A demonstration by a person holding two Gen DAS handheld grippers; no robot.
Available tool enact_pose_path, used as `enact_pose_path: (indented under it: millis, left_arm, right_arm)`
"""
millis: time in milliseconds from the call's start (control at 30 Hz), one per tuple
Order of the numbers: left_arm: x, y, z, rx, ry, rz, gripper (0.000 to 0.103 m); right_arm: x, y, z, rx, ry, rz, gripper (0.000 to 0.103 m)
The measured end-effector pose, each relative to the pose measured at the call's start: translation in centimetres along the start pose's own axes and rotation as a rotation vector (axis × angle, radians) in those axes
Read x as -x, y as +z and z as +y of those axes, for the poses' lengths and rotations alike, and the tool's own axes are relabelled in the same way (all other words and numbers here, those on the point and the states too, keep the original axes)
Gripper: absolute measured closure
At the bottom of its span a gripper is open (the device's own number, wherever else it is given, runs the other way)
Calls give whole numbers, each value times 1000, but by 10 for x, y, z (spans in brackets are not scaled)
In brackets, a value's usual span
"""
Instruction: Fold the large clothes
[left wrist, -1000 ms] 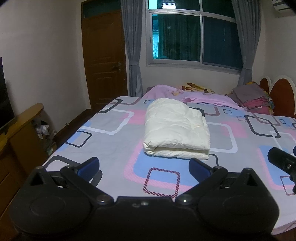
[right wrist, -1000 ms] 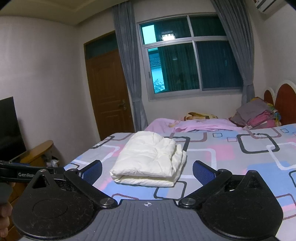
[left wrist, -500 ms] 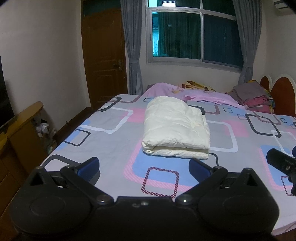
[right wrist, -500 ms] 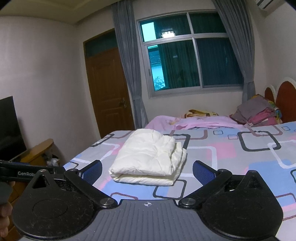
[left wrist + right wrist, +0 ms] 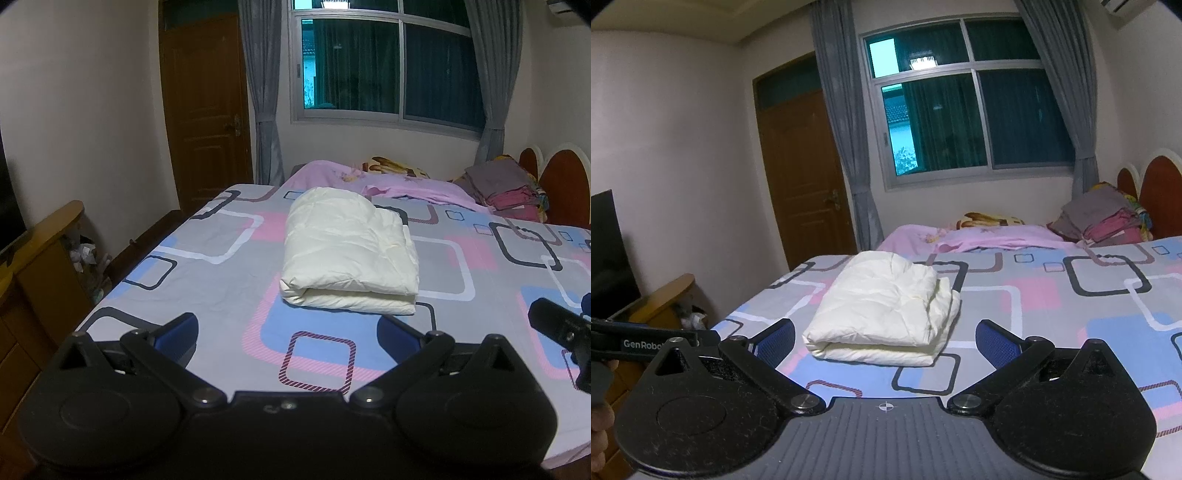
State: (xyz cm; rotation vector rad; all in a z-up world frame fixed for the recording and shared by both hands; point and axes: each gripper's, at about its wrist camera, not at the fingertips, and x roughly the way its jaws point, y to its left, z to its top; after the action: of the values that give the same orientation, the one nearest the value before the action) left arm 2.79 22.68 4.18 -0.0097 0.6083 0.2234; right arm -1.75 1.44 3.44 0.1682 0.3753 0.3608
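Padding gives the folded cream quilted garment (image 5: 351, 254) a soft, bulky, light look; it lies mid-bed on the patterned bed sheet (image 5: 207, 288), well back from the near edge. The left gripper (image 5: 286, 328) hovers short of it, fingers apart and empty. From the right wrist view, the right gripper (image 5: 884, 341) also has its fingers spread, holding nothing. Layers gape at the near folded edge (image 5: 871, 350); pinching all of them there would likely hold best.
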Motion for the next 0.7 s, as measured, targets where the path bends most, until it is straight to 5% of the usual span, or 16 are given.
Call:
enact_pose_path:
  millis: [400, 700]
  left_arm:
    - [-28, 4, -3, 7, -48, 54, 0]
    - [-63, 16, -12, -18, -51, 16, 3]
  right_arm:
    - [-20, -2, -10, -14, -14, 34, 0]
    - [-52, -1, -27, -47, -45, 57, 0]
